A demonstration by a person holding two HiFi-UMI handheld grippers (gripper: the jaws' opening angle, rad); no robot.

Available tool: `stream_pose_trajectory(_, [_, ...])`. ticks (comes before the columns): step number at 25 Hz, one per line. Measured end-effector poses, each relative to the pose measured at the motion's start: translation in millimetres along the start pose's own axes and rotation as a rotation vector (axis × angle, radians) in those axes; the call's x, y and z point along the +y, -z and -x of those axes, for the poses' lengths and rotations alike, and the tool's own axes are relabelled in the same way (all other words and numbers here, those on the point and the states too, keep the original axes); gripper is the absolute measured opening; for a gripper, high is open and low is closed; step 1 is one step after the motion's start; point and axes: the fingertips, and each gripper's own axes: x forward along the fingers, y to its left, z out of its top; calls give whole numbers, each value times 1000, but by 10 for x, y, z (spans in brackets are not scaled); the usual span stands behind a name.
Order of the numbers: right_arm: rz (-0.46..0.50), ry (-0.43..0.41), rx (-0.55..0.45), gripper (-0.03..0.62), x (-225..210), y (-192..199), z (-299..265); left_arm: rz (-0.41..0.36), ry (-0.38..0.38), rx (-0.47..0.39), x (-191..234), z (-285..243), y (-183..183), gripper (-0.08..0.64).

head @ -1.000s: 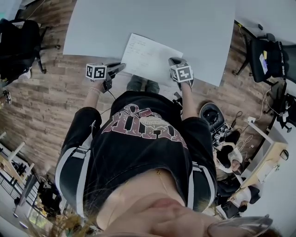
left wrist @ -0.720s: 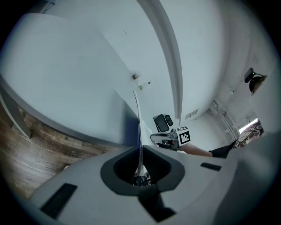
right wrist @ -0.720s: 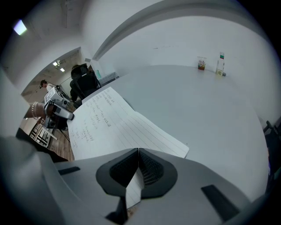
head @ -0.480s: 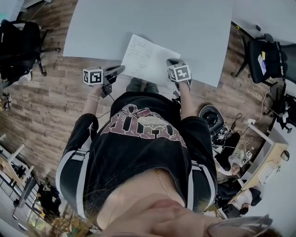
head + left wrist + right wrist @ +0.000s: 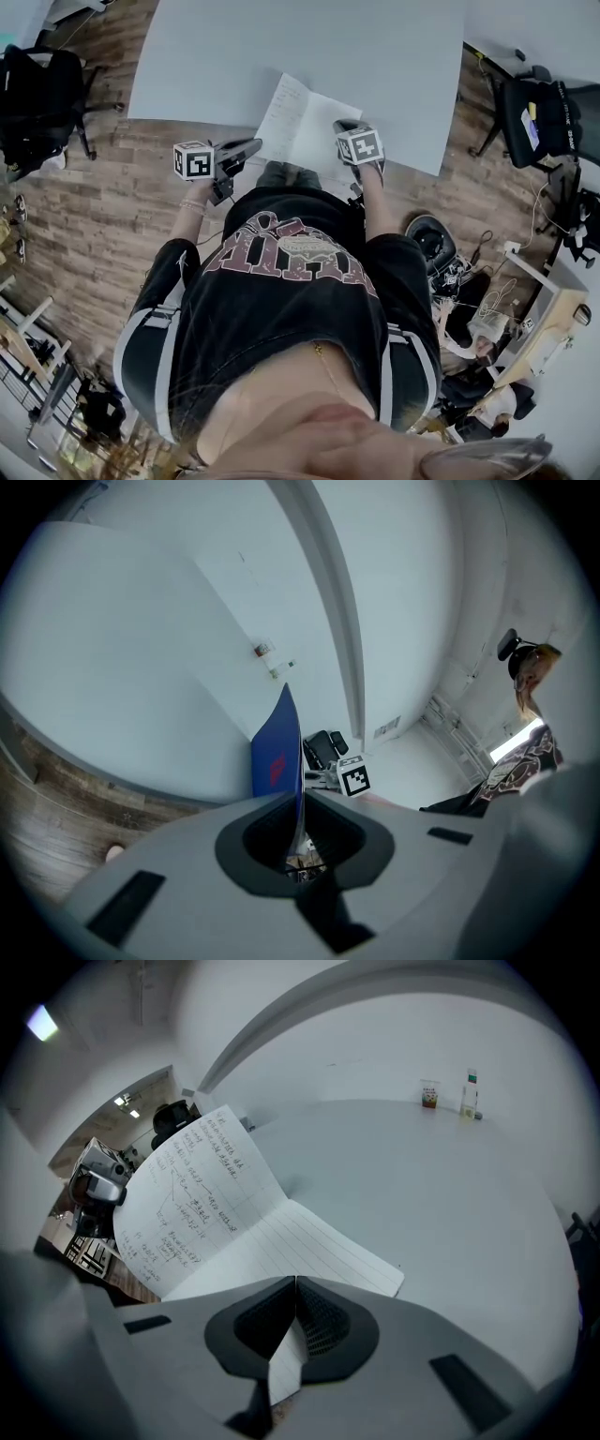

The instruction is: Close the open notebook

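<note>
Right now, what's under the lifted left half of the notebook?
Grey table shows beneath the blue cover in the left gripper; the strip along the spine is covered.

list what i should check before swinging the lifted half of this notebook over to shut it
1. Left claw grip on the blue cover: ok, its jaws have just been closing and pinch the cover's edge.
2. Cover raised off the table: ok, tilted up from the fold.
3. Right claw pinning the lined page: ok, shut on its near edge.
4. Lined page free of loose things: ok.
5. Right claw out of the cover's landing spot: not ok, it sits on that page.
6. Pages lying flat under the cover: cannot tell.
</note>
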Motion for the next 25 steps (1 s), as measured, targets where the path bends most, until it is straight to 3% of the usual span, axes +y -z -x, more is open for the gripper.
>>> stream_pose_trajectory(19, [-72, -15, -64, 20, 8, -10, 35, -31, 162, 150, -446, -739, 321, 74])
stream_pose_trajectory(25, [-46, 7, -57, 20, 15, 21, 90, -23, 206, 199, -540, -972, 436, 72])
